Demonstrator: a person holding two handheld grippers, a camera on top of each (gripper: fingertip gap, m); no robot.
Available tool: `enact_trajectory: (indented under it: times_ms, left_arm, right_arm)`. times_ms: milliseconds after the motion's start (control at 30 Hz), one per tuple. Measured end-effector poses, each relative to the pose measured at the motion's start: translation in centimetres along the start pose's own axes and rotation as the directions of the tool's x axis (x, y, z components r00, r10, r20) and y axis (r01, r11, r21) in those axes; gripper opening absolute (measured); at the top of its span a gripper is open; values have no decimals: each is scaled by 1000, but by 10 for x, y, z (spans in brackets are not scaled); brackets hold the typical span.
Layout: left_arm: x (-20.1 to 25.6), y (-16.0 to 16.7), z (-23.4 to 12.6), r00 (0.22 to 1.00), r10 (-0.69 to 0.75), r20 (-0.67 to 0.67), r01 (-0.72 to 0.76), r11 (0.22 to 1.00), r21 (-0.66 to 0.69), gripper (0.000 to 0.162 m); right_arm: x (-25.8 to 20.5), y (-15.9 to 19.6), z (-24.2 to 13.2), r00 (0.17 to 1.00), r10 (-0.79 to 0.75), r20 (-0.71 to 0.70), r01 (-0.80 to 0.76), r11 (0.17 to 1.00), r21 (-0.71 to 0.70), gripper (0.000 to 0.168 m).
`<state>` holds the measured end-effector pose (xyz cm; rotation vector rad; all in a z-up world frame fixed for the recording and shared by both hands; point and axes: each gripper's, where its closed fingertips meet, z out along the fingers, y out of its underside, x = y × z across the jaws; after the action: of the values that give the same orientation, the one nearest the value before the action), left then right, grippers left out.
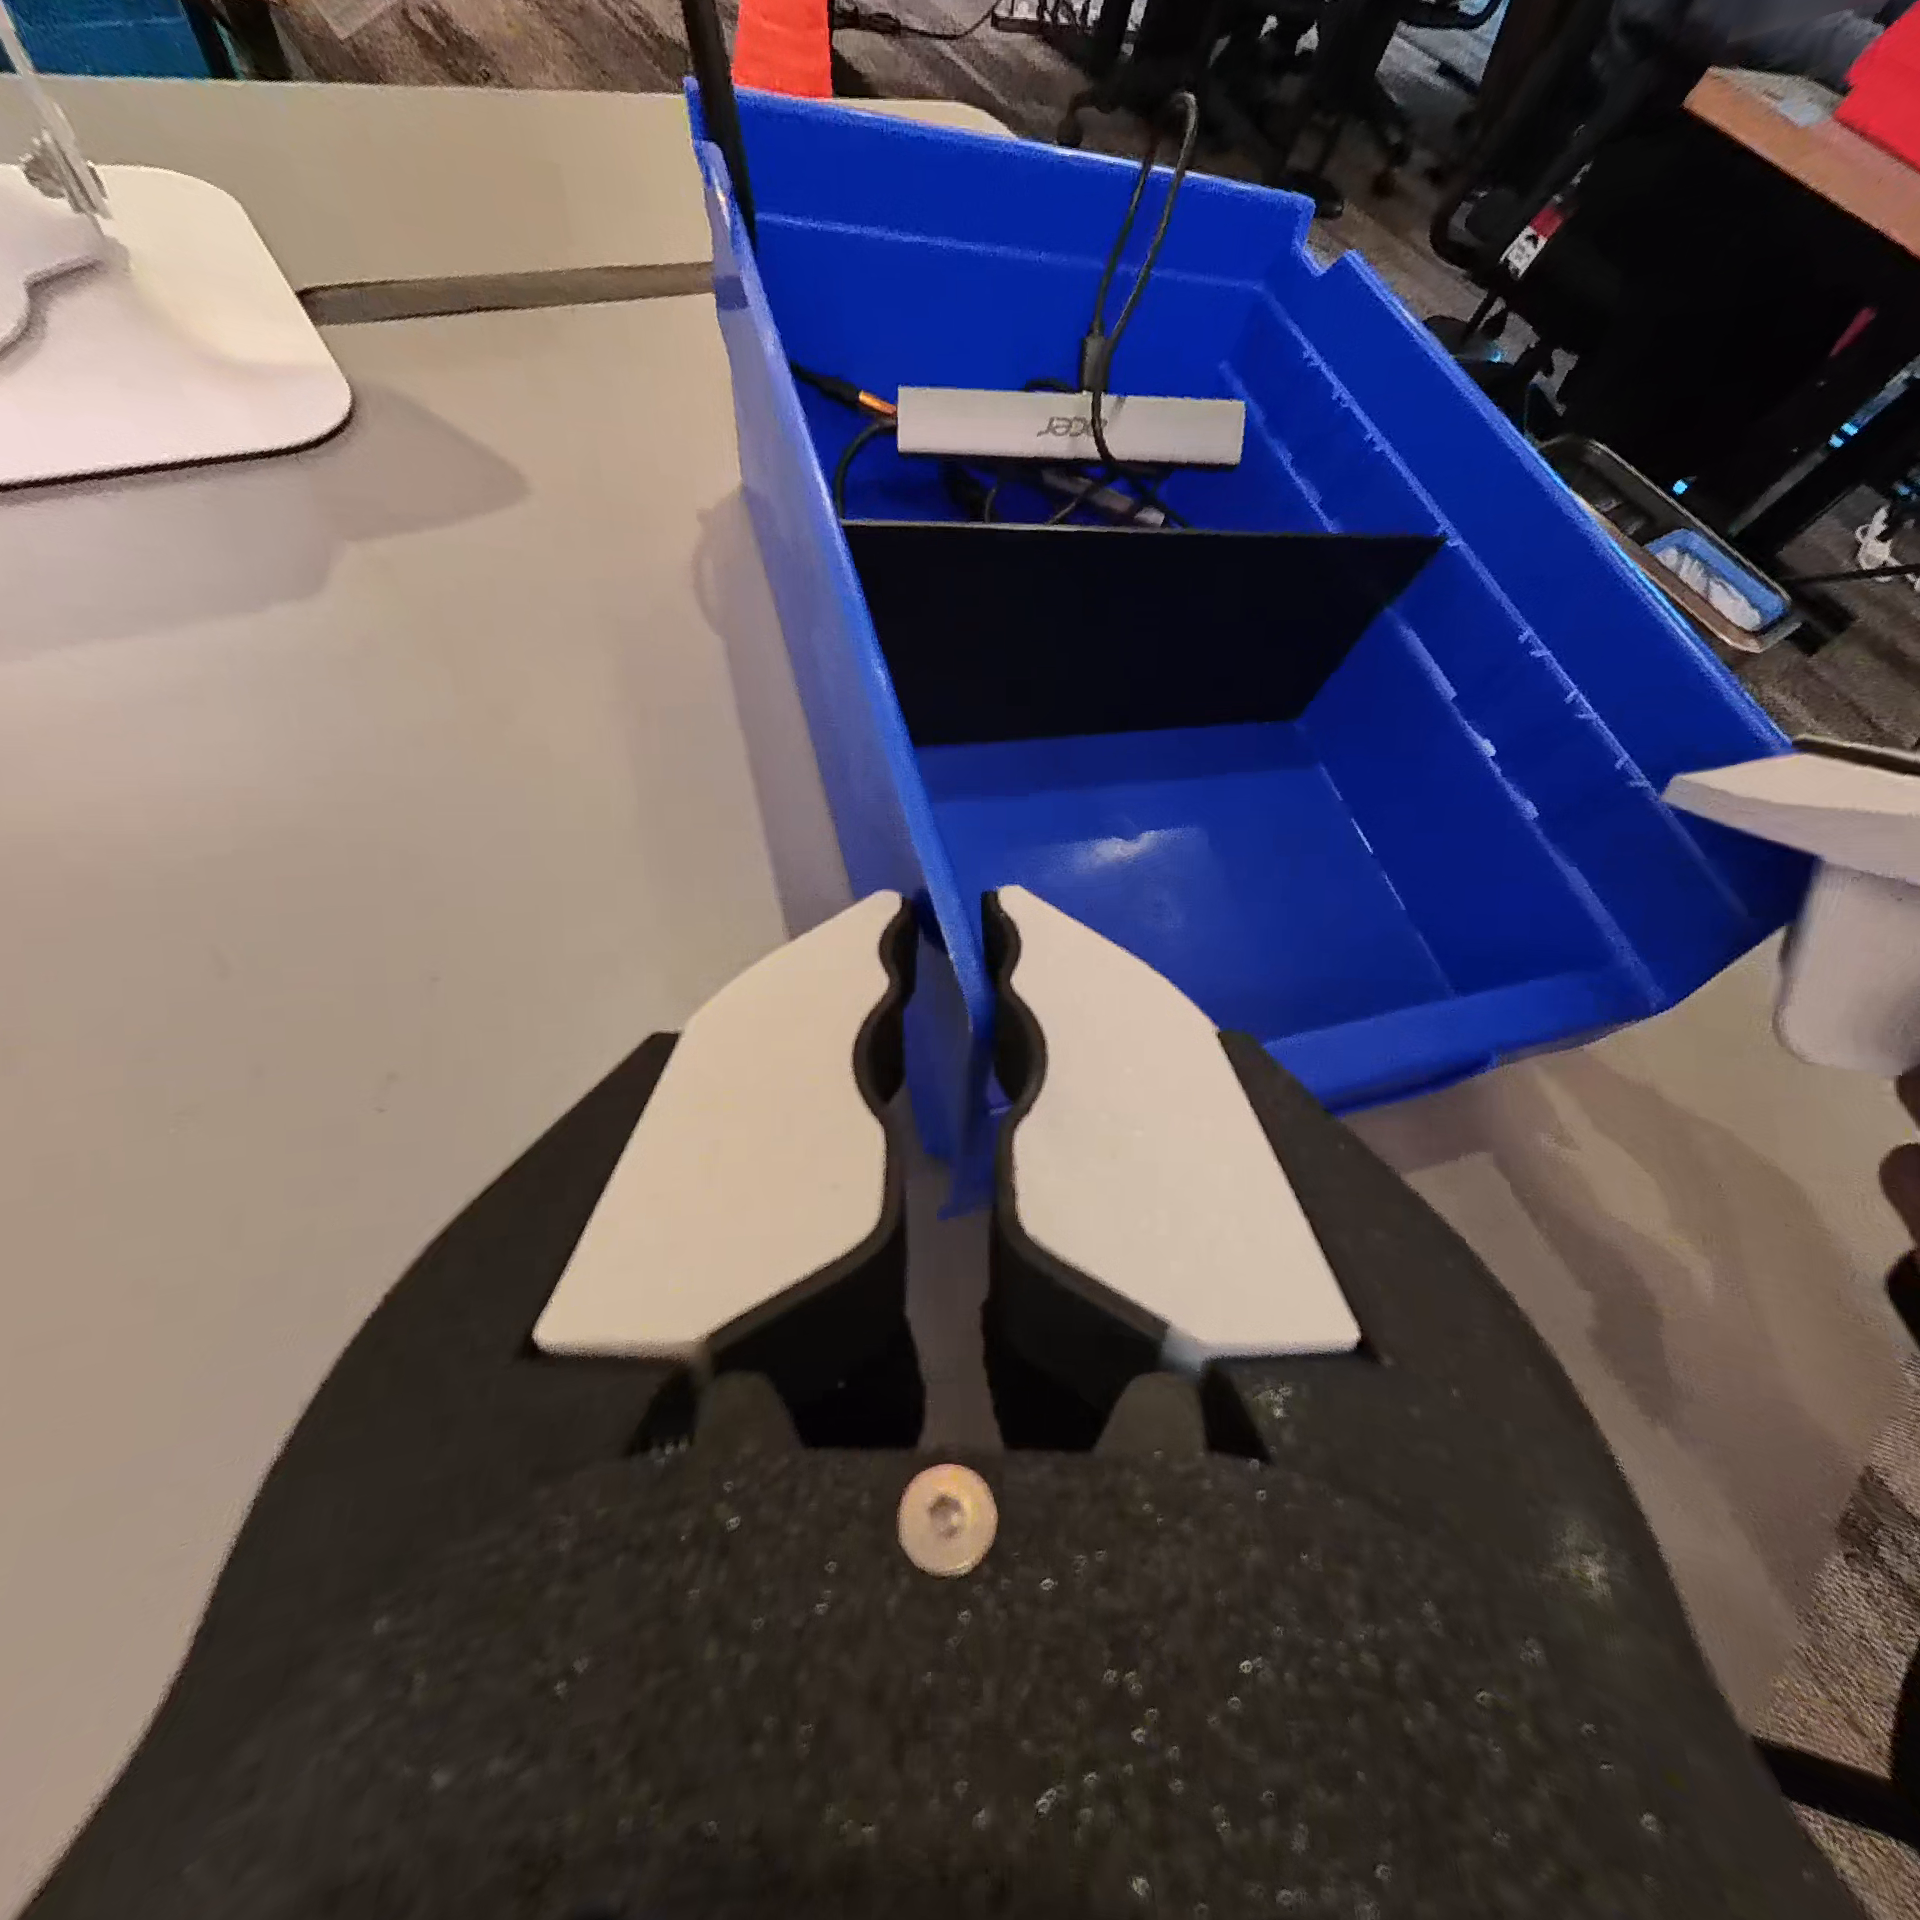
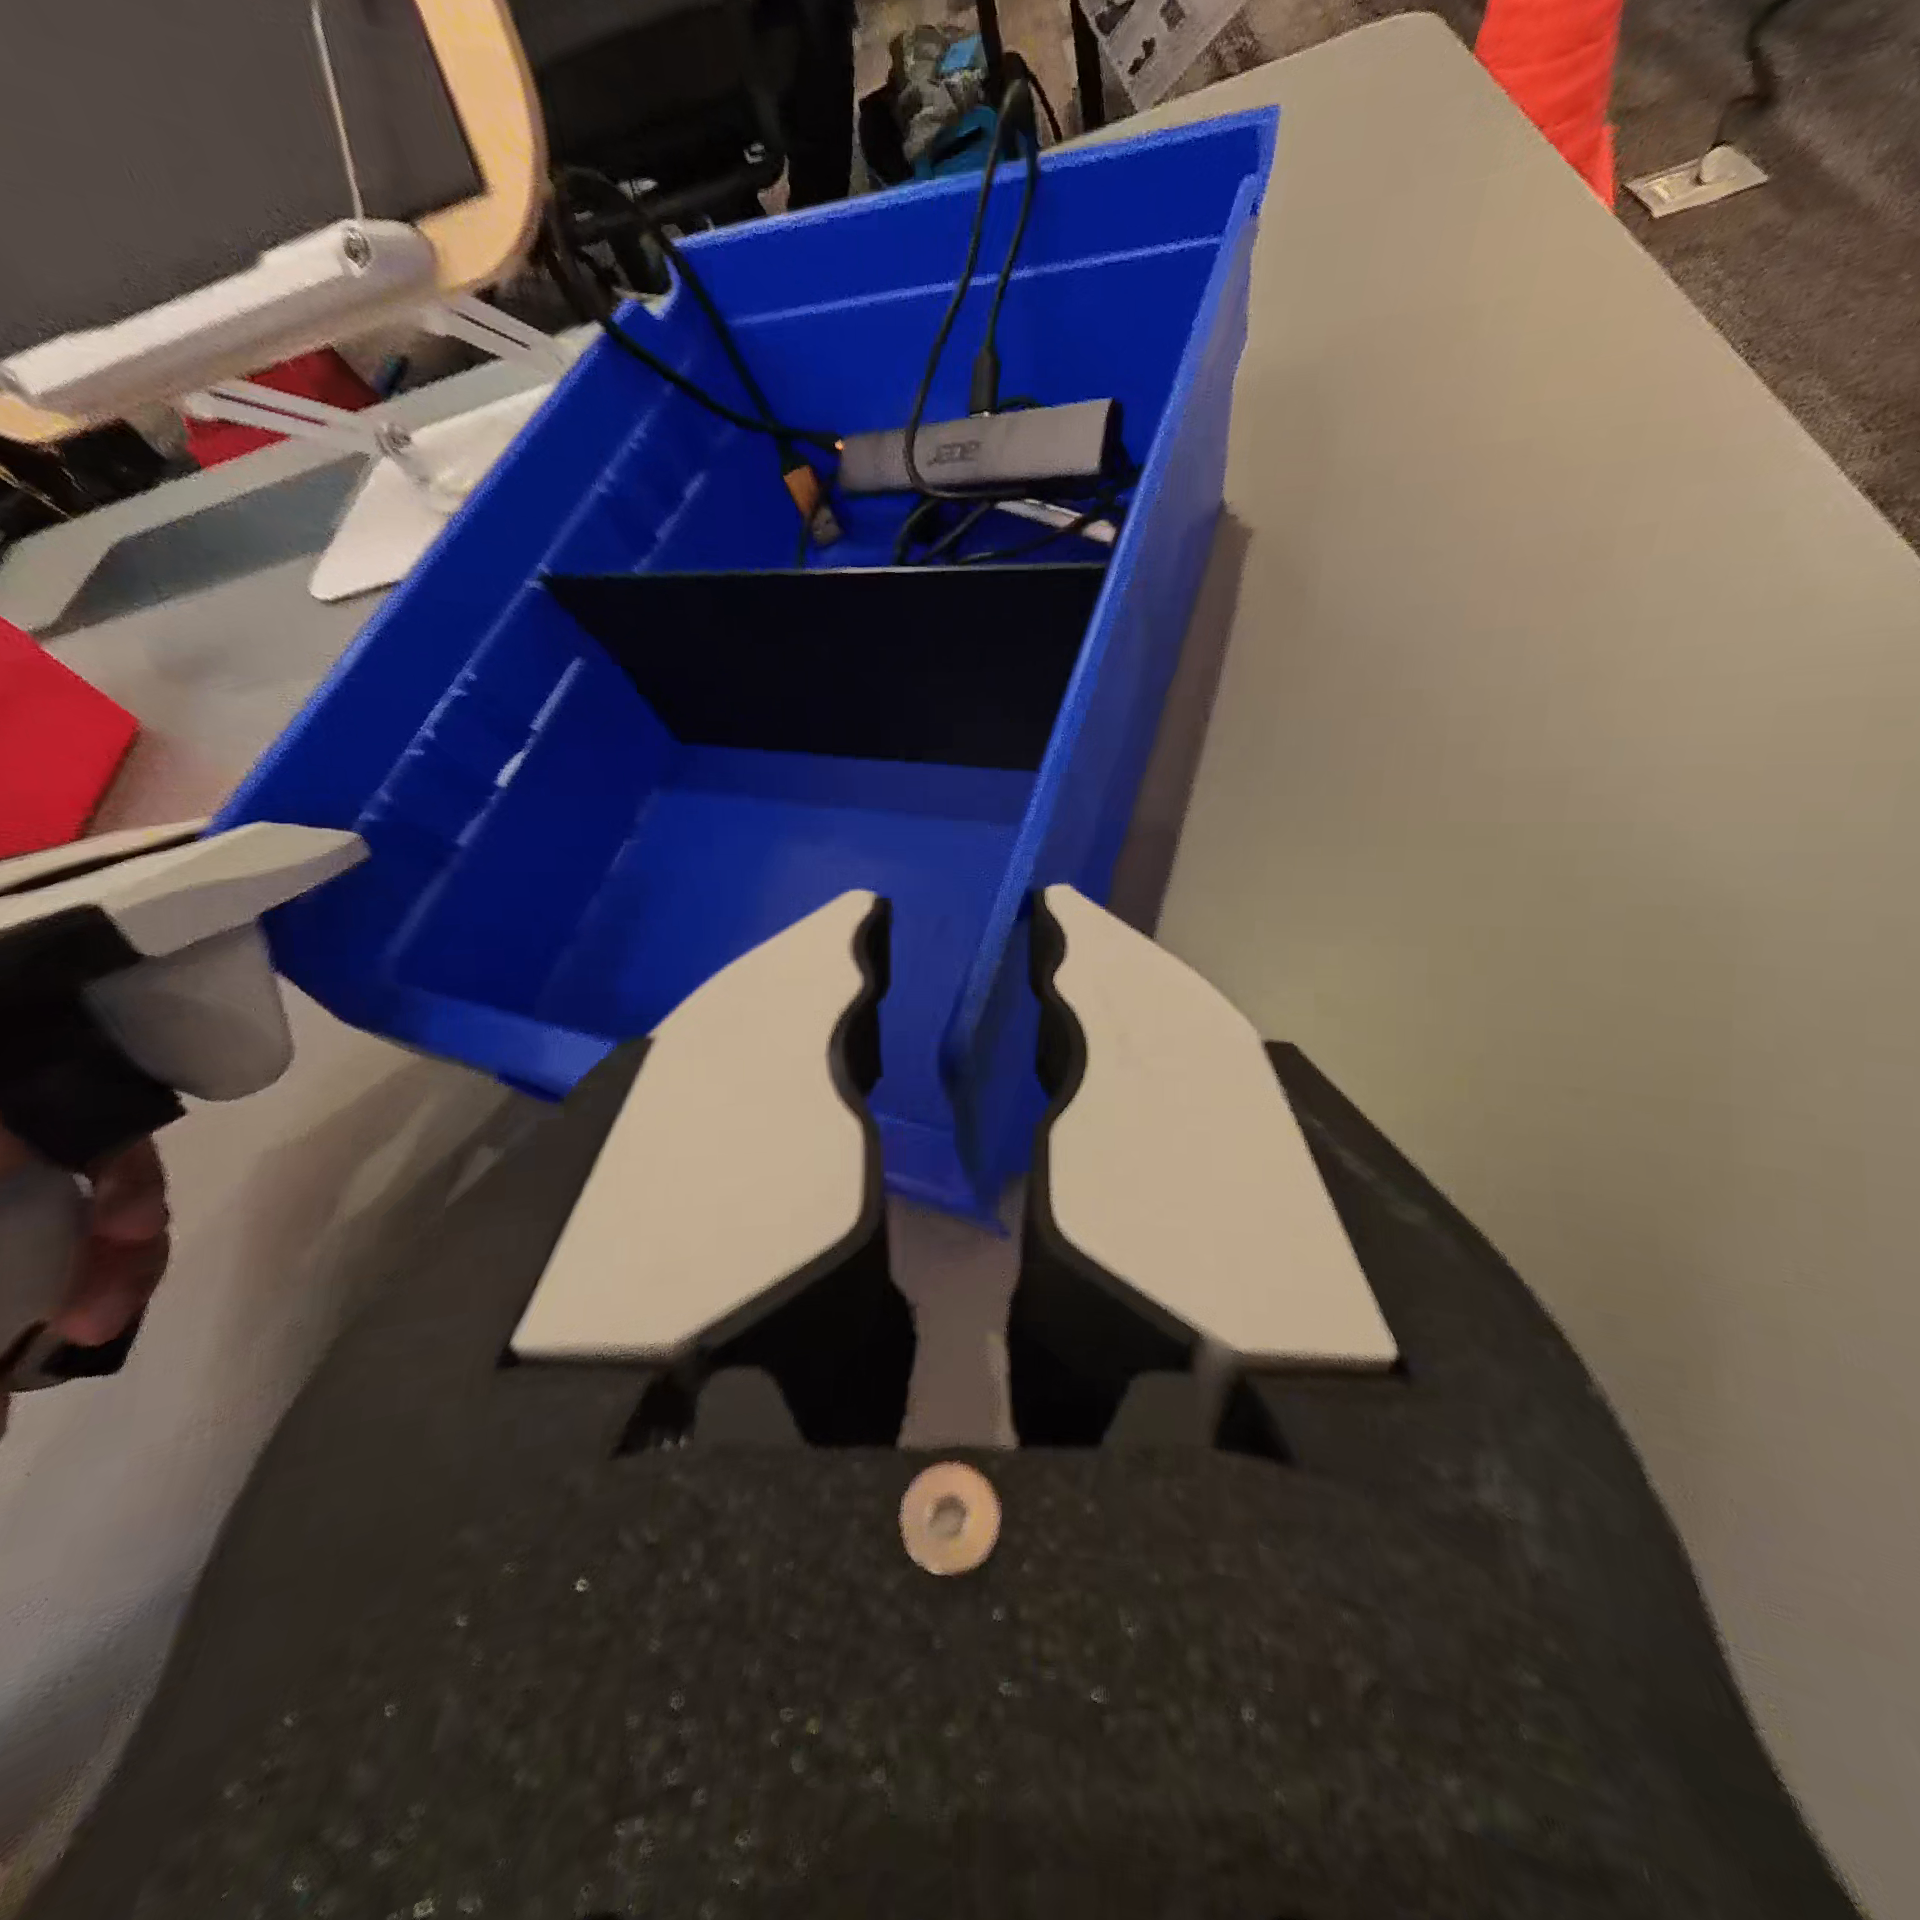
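We find the blue bin [image 1: 1507, 727] standing on the grey table [image 1: 416, 831], near its edge, with one long side to each gripper. A black divider [image 1: 1122, 634] stands upright across it and splits it into two compartments. The near compartment holds nothing that we can see. The far one holds a flat silver hub [image 1: 1070, 424] lying on a tangle of dark cables [image 1: 1132, 239], one of which rises over the far wall.

The left gripper [image 1: 945, 935] straddles the bin's left wall close to the near corner, one finger outside and one inside. Its fingers are narrow and appear pressed on the wall, with no clear gap on either side.

The right gripper [image 2: 961, 935] straddles the opposite wall at the matching near corner. Its fingers stand somewhat wider: the outer finger lies just beside the wall, and a strip of the bin's interior shows between the wall and the inner finger, so we record no firm clamp there.

We cannot tell whether the bin's base rests fully on the table. The edges of both views are blurred.

Beyond the bin, a white stand base [image 1: 156, 343] sits on the table, well apart from it.
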<state>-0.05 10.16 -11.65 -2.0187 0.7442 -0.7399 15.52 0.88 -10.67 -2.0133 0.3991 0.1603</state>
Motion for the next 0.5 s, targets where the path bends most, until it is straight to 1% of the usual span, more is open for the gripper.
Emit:
enact_trajectory:
  times_ms: [67,167,200,267,300,367,400,500]
  left_arm:
    - [0,2,0,1000,-7,-5,7,1000,-10,11]
    - [0,6,1,1000,29,5,-29,999,-20,11]
    - [-1,6,2,998,54,18,-54,998,-17,10]
    - [-4,6,1,992,118,50,-117,993,-23,7]
    - [-5,6,-1,990,131,55,-129,991,-30,7]
    - [-11,0,-14,987,136,87,-136,991,-4,6]
    - [-15,-5,-24,985,138,108,-141,990,13,6]
    - [-36,-17,-65,973,157,172,-170,984,61,6]
  right_arm:
    - [-2,2,-1,1000,27,-7,-27,1000,8,30]
    - [8,27,12,994,-2,-110,-8,996,-93,23]
    - [8,32,16,992,-5,-130,-9,994,-109,24]
    - [13,30,15,979,-56,-194,38,995,-96,9]
    - [13,30,15,975,-72,-212,52,994,-98,8]
    - [2,27,13,973,-88,-213,67,993,-100,7]
    - [-8,25,13,980,-75,-185,58,994,-98,7]
    - [-48,27,13,993,-47,-109,39,996,-76,7]
